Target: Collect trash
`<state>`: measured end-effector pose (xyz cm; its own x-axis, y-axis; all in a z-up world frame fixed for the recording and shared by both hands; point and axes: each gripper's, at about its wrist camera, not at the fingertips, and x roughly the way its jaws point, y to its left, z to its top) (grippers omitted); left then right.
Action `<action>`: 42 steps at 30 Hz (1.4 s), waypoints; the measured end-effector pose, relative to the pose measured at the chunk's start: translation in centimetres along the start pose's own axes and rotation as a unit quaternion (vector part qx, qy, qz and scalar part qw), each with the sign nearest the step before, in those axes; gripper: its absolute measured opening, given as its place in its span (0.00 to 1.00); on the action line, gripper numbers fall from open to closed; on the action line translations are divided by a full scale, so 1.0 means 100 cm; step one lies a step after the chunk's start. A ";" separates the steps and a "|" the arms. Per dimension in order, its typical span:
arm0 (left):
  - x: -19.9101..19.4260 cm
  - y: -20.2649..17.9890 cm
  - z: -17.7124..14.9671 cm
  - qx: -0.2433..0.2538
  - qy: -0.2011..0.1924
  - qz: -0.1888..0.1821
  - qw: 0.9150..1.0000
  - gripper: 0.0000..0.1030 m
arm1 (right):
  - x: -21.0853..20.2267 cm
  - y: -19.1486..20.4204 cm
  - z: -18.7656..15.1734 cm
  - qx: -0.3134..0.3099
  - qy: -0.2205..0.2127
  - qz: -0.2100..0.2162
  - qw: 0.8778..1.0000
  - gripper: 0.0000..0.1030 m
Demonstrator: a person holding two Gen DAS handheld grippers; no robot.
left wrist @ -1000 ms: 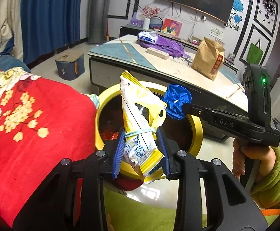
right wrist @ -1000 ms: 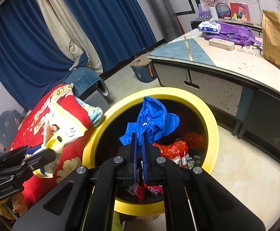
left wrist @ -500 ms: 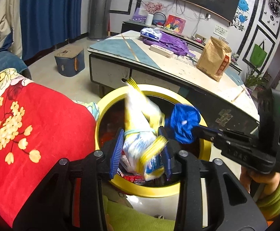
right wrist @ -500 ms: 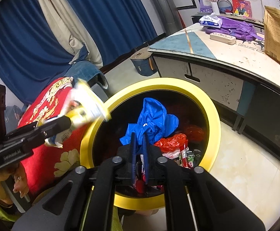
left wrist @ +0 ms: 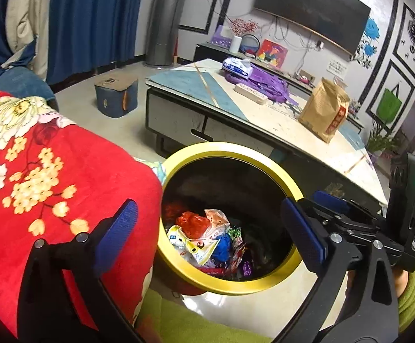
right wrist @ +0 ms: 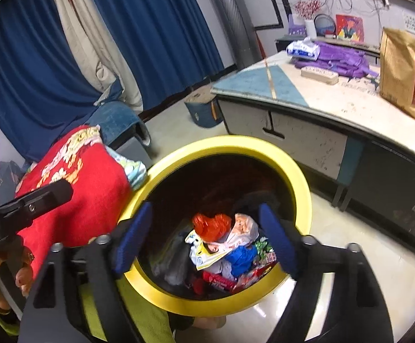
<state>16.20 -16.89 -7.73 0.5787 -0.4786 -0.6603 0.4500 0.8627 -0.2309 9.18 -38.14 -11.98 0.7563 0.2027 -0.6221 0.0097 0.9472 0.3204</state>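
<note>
Trash (left wrist: 207, 240) now lies in the yellow-rimmed bin (left wrist: 224, 150); my left gripper (left wrist: 210, 234), which held the yellow wrapper a second ago, is opening, empty, beside a red floral blanket (left wrist: 50, 171). Right view: right gripper (right wrist: 207, 240) opening, blue bag (right wrist: 243, 257) dropped in; low table (right wrist: 336, 97) behind.

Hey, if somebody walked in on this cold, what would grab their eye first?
Probably the yellow-rimmed bin on the floor in the middle, with a heap of wrappers at its bottom, a red-orange bag on top. Next, the red floral blanket pressed against its left side. Both tongs, left and right, hang over the bin with jaws opening and nothing between them.
</note>
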 end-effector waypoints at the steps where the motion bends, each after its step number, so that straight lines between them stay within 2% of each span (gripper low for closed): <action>1: -0.003 0.002 0.000 -0.003 -0.003 0.005 1.000 0.89 | -0.002 0.003 0.001 -0.004 -0.006 -0.001 1.000 0.80; 10: -0.048 0.026 -0.006 -0.039 -0.046 0.054 0.997 0.89 | -0.018 0.037 0.007 -0.048 -0.034 0.013 0.998 0.93; 21: -0.107 0.055 -0.017 -0.080 -0.101 0.111 0.986 0.89 | -0.039 0.119 0.002 -0.143 -0.069 0.058 0.986 0.94; 27: -0.140 0.059 -0.029 -0.074 -0.132 0.150 0.977 0.89 | -0.052 0.145 -0.002 -0.151 -0.103 0.074 0.980 0.94; 34: -0.178 0.053 -0.061 -0.047 -0.179 0.191 0.964 0.89 | -0.075 0.167 -0.022 -0.180 -0.182 0.084 0.963 0.94; 38: -0.194 0.049 -0.076 -0.037 -0.199 0.204 0.958 0.89 | -0.078 0.177 -0.034 -0.205 -0.211 0.077 0.953 0.94; 42: -0.203 0.052 -0.085 -0.053 -0.216 0.213 0.951 0.89 | -0.081 0.181 -0.044 -0.216 -0.226 0.076 0.947 0.94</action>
<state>1.05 -1.29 -1.62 0.9292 -0.0851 -0.3596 0.0546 0.9941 -0.0942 0.37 -21.51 -4.28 0.9312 0.3105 -0.1911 -0.3167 0.9485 -0.0022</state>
